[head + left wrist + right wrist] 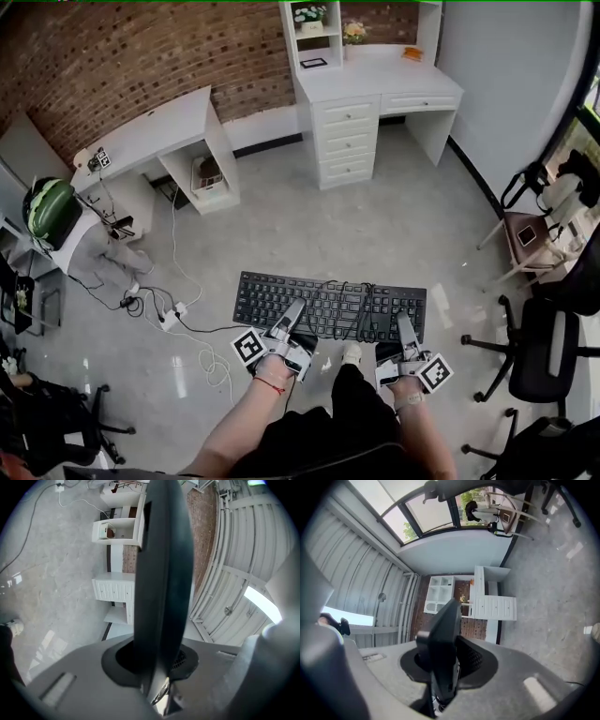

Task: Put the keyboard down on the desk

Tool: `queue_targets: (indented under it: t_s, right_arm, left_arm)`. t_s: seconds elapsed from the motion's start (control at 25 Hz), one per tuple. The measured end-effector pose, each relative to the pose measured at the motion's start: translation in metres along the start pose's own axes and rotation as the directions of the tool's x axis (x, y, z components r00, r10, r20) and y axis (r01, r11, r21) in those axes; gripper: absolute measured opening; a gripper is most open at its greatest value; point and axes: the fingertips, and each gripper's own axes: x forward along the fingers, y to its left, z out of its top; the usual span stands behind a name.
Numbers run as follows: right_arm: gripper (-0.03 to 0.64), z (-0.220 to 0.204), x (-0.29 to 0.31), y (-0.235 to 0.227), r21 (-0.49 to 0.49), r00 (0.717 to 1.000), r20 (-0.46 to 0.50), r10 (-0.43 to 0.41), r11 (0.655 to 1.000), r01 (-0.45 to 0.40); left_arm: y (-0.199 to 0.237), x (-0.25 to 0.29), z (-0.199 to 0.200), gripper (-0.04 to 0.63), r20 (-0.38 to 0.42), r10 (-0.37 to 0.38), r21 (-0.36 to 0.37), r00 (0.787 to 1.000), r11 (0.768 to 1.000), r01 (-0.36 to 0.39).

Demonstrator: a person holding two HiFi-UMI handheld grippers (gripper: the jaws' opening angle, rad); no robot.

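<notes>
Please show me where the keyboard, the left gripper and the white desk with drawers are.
keyboard (323, 295): head view, its keys.
left gripper (292, 319): head view, between its jaws.
white desk with drawers (375, 82): head view, bare top.

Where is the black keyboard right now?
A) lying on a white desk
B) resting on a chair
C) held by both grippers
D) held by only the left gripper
C: the left gripper and the right gripper each clamp the near edge of the keyboard, above the floor.
</notes>
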Motion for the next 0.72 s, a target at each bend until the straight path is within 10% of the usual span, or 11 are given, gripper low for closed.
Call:
queue_targets:
  t_s: [0.72]
  right_arm:
    - [0.078, 0.091, 0.115, -0.031, 0.025, 1.000, -0.029, 0.000, 1.000, 0.001]
  left_arm:
    - [0.012, 0.141, 0.020, 0.077, 0.021, 0.002, -0.008, 1.000, 1.000, -0.002]
